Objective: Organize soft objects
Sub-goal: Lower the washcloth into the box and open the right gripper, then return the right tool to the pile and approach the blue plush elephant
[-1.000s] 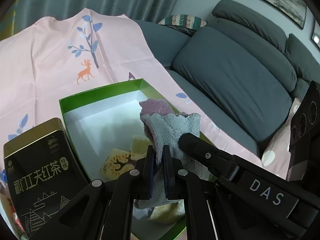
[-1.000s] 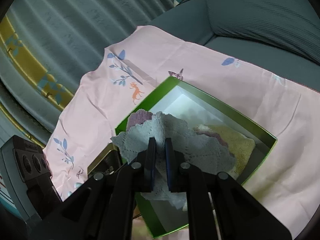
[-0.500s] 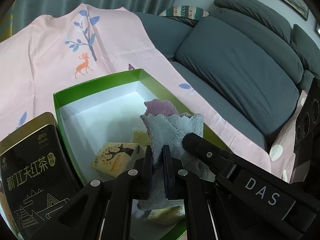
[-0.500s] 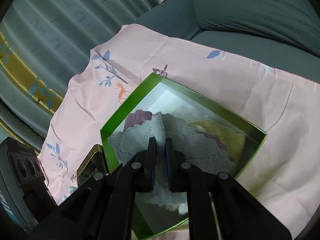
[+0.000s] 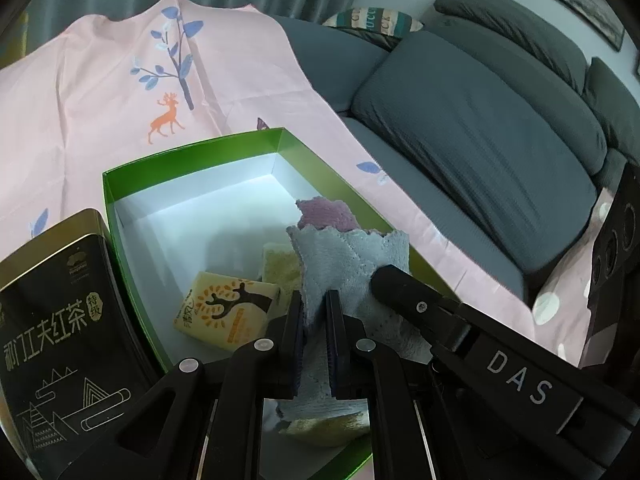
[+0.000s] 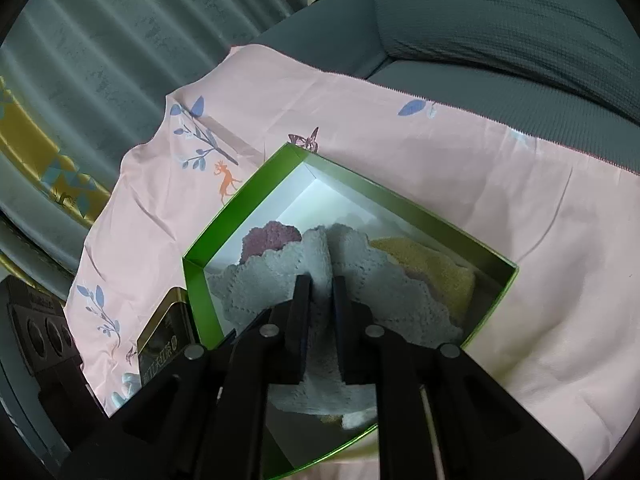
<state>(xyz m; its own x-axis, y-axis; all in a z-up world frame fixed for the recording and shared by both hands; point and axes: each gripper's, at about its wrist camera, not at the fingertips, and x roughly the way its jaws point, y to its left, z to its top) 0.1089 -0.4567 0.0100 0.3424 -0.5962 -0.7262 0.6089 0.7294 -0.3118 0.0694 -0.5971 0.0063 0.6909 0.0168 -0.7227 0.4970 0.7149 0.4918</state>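
Since the earlier frames: yellow tissue pack (image 5: 226, 310) more exposed on the box floor in the left wrist view; right jaws have just been opening slightly, cloth between them.

Item 1: grey-blue cloth (image 5: 348, 258), scalloped edge, standing bunched at lower centre of the frame inside the green box (image 5: 188, 156). Left gripper (image 5: 314, 316) clamped tight on its fold. Right gripper (image 6: 320, 300) has the same cloth (image 6: 276, 280) between its fingers, jaws narrowly apart; whether the pads press it cannot be told.

Item 2: purple cloth (image 5: 328, 214), behind the grey-blue one, upper side. Yellow cloth (image 6: 436, 272) beneath, towards the box's right corner.

Item 3: box interior white; it rests on a pink sheet (image 5: 100, 92) printed with a blue tree and an orange deer.

Item 4: black tea tin (image 5: 60, 316), lower left, just beside the box wall, gold Chinese lettering. Right gripper's arm, crossing lower right, reads "DAS".

Surroundings: grey sofa (image 5: 480, 128), upper right; teal curtain (image 6: 120, 48), upper left.
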